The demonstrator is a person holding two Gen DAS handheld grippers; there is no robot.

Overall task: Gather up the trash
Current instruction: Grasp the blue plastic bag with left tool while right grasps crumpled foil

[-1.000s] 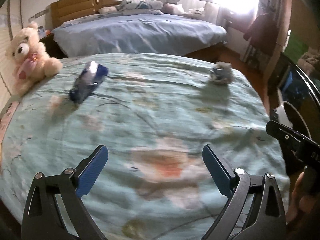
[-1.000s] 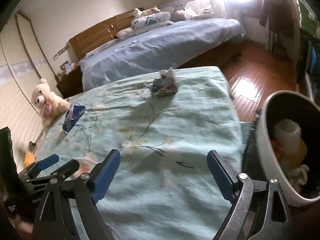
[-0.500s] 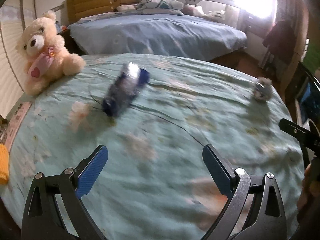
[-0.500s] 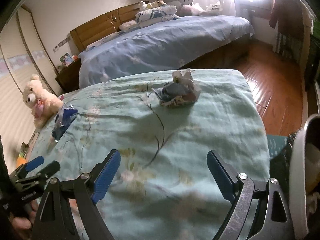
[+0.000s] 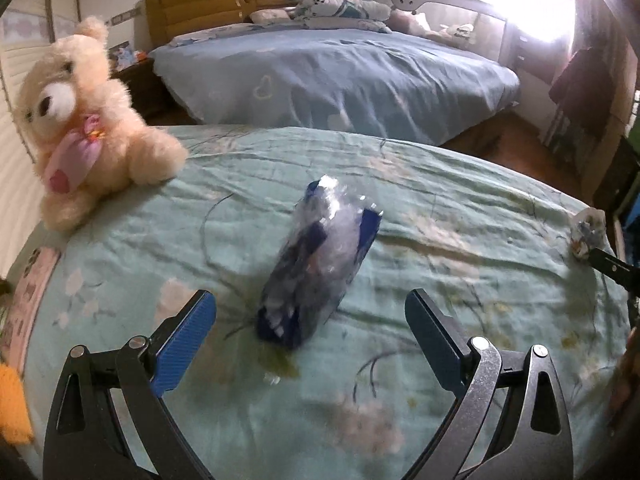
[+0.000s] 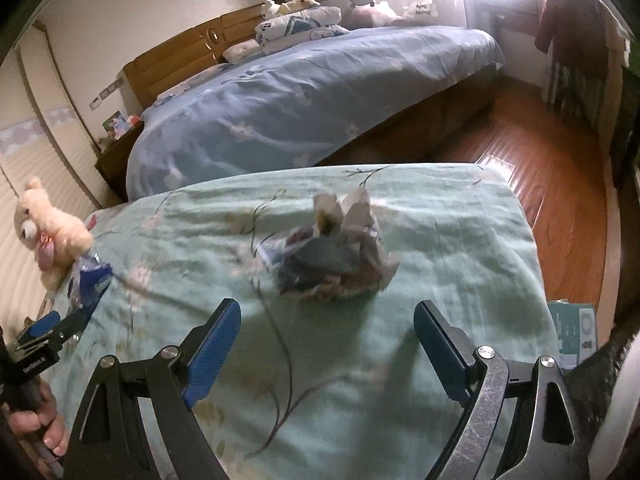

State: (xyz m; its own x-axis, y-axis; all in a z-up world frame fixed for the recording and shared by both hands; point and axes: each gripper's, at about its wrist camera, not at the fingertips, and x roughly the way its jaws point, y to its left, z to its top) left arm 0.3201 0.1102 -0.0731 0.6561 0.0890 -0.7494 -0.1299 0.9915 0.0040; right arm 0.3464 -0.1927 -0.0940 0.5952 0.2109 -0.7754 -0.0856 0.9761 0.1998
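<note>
1. The left gripper [image 5: 310, 328], black with blue pads, has its jaws wide apart and empty. Just ahead of it, between the lines of its fingers, a crinkled blue and clear plastic wrapper [image 5: 320, 262] lies on the pale green floral bedspread [image 5: 460, 240].
2. The right gripper [image 6: 328, 340] is likewise spread and holds nothing. A crumpled wad of white paper and grey wrapping [image 6: 334, 252] sits just beyond its tips, slightly right of centre.
3. The step in hand looks like the approach: neither piece of trash is touched yet.
4. Next, each gripper would need to descend so its pads straddle its piece, then close.
5. The plastic wrapper's long axis runs away from the left gripper, leaning slightly right; its near end is blurred, possibly folded.
6. A cream teddy bear [image 5: 84, 120] sits far left of the left gripper.
</note>
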